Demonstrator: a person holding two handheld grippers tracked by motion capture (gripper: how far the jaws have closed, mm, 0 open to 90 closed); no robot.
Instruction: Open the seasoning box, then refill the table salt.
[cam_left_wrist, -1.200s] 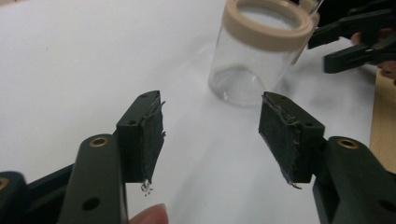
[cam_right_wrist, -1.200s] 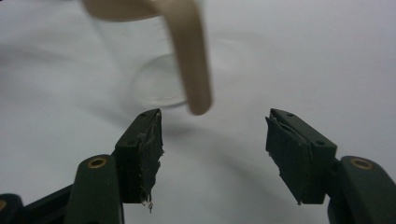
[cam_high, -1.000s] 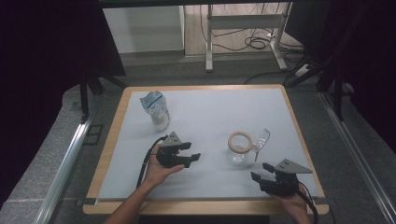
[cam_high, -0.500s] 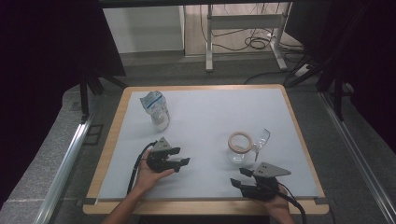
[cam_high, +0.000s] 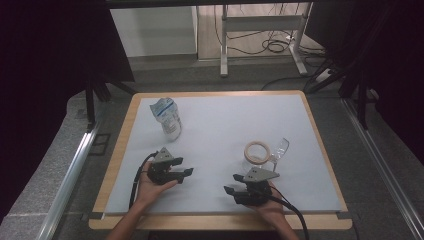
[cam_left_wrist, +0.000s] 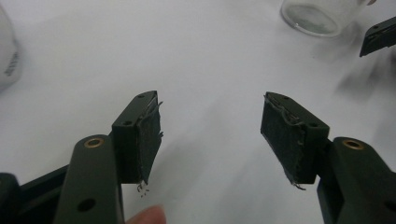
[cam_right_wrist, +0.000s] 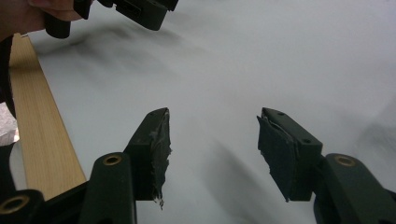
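My left gripper (cam_high: 187, 174) lies low over the grey table mat (cam_high: 220, 125) at the front left, a hand around it, jaws open and pointing right. In the left gripper view the left gripper (cam_left_wrist: 210, 105) has only bare mat between its pads. My right gripper (cam_high: 229, 192) sits near the front edge, pointing left toward the other one; its jaws are open, have just been closing a little, and the right gripper (cam_right_wrist: 212, 114) holds nothing. A clear plastic bottle (cam_high: 169, 118) stands at the back left. A tape roll (cam_high: 257, 151) rests against a clear stemmed glass (cam_high: 280, 147) right of centre.
The wooden table edge (cam_right_wrist: 37, 130) runs close to the right gripper's left jaw. The glass (cam_left_wrist: 315, 14) lies ahead of the left gripper, the bottle (cam_left_wrist: 7, 60) off to its left. Black curtains and desk legs (cam_high: 225, 45) stand beyond the table.
The right gripper slid left along the front edge toward the middle. The left gripper drifted a little toward the front left. Bottle, tape and glass stayed put.
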